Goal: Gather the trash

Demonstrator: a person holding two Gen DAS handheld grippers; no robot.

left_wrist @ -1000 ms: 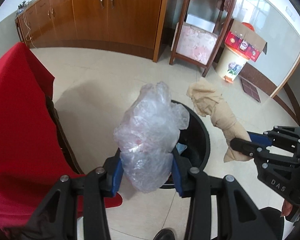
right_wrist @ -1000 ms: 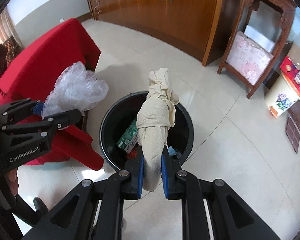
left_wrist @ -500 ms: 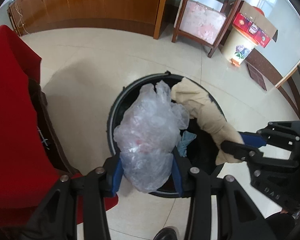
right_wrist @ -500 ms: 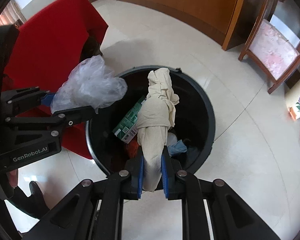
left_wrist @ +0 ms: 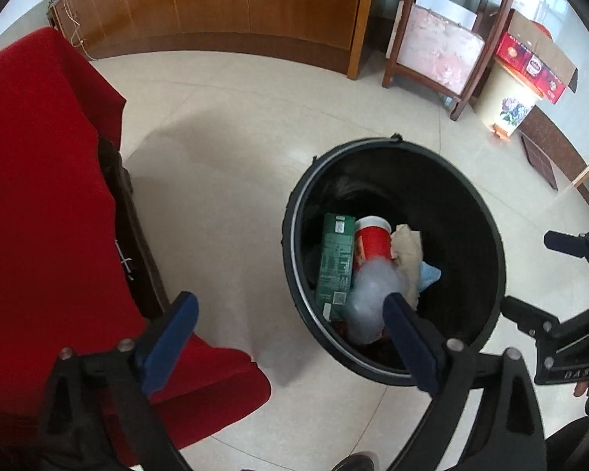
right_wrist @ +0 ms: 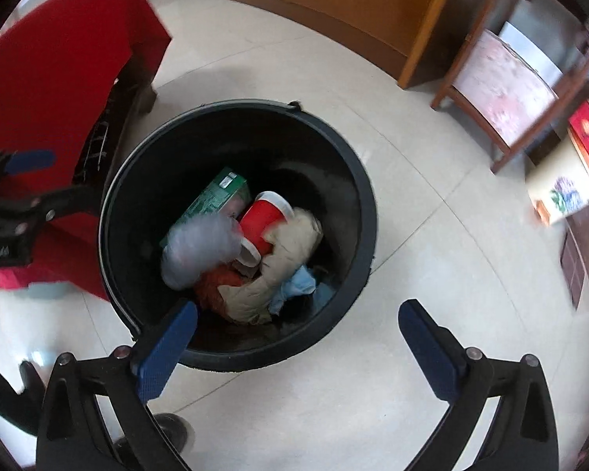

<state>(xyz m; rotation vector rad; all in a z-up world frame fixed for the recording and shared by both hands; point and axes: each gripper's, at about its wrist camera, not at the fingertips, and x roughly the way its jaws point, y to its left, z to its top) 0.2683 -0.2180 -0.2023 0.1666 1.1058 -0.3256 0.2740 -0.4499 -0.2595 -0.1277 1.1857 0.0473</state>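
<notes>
Crumpling clear plastic bag beside beige cloth inside round black bin.

Occlusions and blur, both wrist views.
Plastic bag in bin motion-blurred, outline unclear; beige cloth partly hidden; left gripper cropped at 9 o'clock edge.

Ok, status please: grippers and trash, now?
Left gripper open, right gripper open. Plastic bag and beige cloth in black bin. Nothing blocking.
</notes>
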